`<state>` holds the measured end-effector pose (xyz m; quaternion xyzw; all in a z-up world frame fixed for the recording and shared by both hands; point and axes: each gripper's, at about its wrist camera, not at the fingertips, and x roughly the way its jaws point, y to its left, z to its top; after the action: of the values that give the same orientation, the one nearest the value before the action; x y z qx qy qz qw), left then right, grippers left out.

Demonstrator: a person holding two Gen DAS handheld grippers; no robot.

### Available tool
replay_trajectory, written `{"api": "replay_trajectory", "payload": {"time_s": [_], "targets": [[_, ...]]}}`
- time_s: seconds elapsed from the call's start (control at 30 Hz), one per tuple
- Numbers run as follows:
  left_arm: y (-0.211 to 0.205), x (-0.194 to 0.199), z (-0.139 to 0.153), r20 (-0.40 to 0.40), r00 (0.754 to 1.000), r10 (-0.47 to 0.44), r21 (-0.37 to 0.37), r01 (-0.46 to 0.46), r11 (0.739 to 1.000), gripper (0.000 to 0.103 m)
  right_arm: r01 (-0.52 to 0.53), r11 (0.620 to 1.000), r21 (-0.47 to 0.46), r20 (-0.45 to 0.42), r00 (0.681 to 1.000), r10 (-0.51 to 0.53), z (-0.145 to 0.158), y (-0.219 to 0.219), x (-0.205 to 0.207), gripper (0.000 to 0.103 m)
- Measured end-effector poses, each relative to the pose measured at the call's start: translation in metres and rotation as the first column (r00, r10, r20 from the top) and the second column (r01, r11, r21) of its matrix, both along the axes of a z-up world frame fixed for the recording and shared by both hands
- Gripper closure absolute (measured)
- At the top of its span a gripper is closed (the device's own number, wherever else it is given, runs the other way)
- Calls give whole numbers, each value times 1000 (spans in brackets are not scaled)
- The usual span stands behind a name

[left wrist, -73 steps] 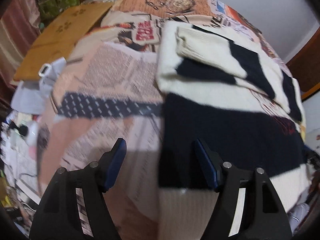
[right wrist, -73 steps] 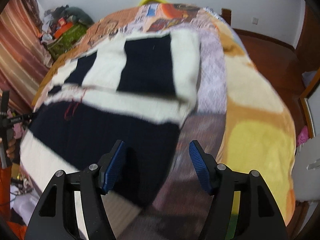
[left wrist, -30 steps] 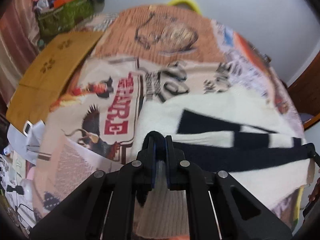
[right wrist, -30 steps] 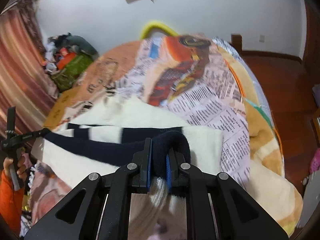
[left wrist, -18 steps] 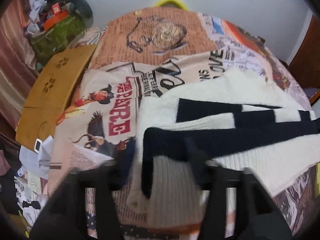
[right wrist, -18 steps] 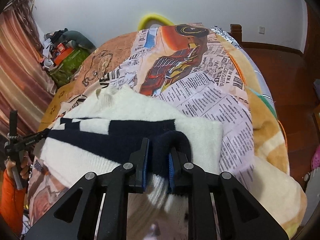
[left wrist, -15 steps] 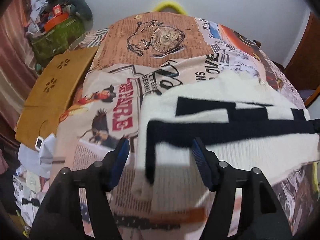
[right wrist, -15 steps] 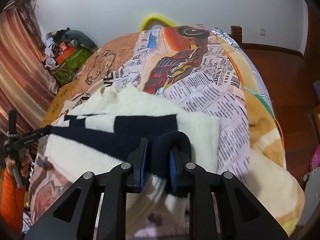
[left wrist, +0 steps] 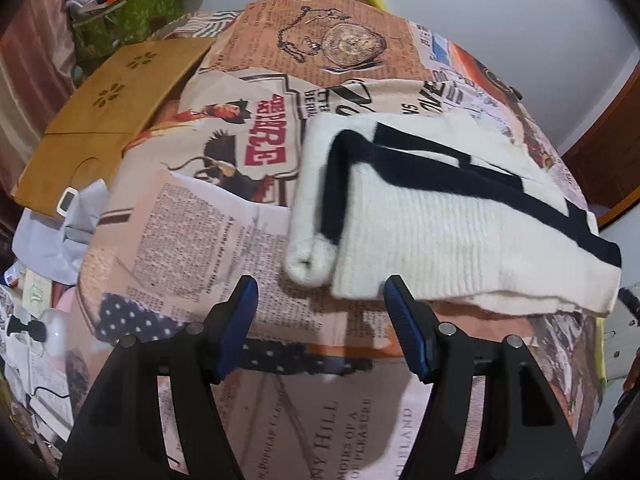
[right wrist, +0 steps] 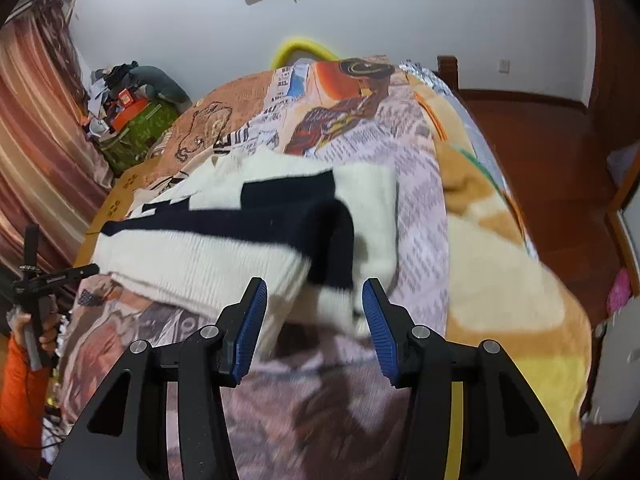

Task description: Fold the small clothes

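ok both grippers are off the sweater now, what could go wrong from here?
1. The sweater's near-left corner is curled into a loose roll, so the fold may spring open.
2. Its hem sits right ahead of the open right gripper; any forward drift could snag the knit.
3. The layers look misaligned, so another fold may come out crooked.

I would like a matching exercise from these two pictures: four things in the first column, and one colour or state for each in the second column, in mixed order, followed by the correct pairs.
Column 1
1. sweater
2. left gripper
3. wooden board
4. box

Column 2
A. green, at the far side by the wall
B. open, holding nothing
C. folded, cream with dark stripes, lying on the blanket
D. yellow-brown, with flower-shaped cut-outs

Pairs: 1-C, 2-B, 3-D, 4-A
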<state>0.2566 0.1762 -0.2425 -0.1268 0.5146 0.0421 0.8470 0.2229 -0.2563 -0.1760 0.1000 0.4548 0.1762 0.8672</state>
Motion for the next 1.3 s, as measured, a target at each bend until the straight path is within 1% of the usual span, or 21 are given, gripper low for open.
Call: {"api": "replay_trajectory", "payload": {"time_s": [0.03,0.1,0.13,0.17,0.2,0.23,0.33,0.43,0.47,0.5,0.57,0.6,0.67,0.73,0.77,0.87,0.97,1.03,1.1,1.2,1.3], "targets": [[-3,1,0,3,1000,-7,-7,7,1000,46,-2,1000,9,-7,1000,2,-2,2,-3,57],[-10,4,0,-3,1000,-19,-17,19,1000,64,-9,1000,26,-18,1000,9,-6,5,-7,57],[-13,6,-1,-6,1000,-19,-9,19,1000,66,-12,999,33,-23,1000,13,-8,7,-8,57],[-15,8,0,-3,1000,-19,-1,19,1000,75,-17,999,43,-29,999,18,-11,10,-9,57],[-17,9,0,2,1000,-28,-2,28,1000,90,-24,998,54,-35,999,26,-13,13,-9,57],[-20,11,0,-1,999,-35,-7,35,999,94,-30,998,62,-42,999,33,-15,15,-9,57],[-24,11,6,20,999,-36,15,36,999,95,-71,995,75,-62,995,76,-21,28,-7,57],[-25,10,13,40,998,-40,23,39,999,96,-90,994,63,-53,994,94,-25,38,-3,57],[-25,10,16,48,998,-40,26,39,999,96,-89,995,55,-53,994,92,-26,39,0,60],[-25,9,21,59,998,-37,30,35,999,96,-87,995,47,-56,994,89,-28,41,4,64],[-24,10,32,86,996,-36,32,34,999,96,-88,996,32,-54,995,89,-28,43,13,85],[-23,11,37,99,994,-38,39,34,999,96,-95,995,29,-49,994,96,-26,43,18,89],[-24,16,50,132,990,-48,63,40,997,96,-109,994,29,-10,994,109,-15,44,24,92],[-26,24,62,159,985,-61,76,49,996,96,-122,992,19,33,992,121,0,44,30,93],[-27,29,67,173,983,-65,85,50,995,96,-125,992,31,58,991,123,11,43,35,93],[-31,50,80,211,975,-72,113,49,992,96,-115,992,48,118,987,109,35,39,53,93],[-31,74,88,234,970,-66,125,38,991,97,-92,995,31,159,984,86,51,38,74,94],[-31,92,88,237,970,-59,137,26,990,97,-77,997,25,158,985,72,52,40,93,94],[-30,111,84,229,972,-46,150,11,989,97,-70,997,21,144,987,66,48,44,111,94],[-23,138,66,196,980,-18,163,-14,986,97,-54,998,37,108,993,50,34,47,136,94],[-12,159,42,150,989,19,154,-42,987,97,-23,998,65,69,997,19,19,45,152,94]]}}
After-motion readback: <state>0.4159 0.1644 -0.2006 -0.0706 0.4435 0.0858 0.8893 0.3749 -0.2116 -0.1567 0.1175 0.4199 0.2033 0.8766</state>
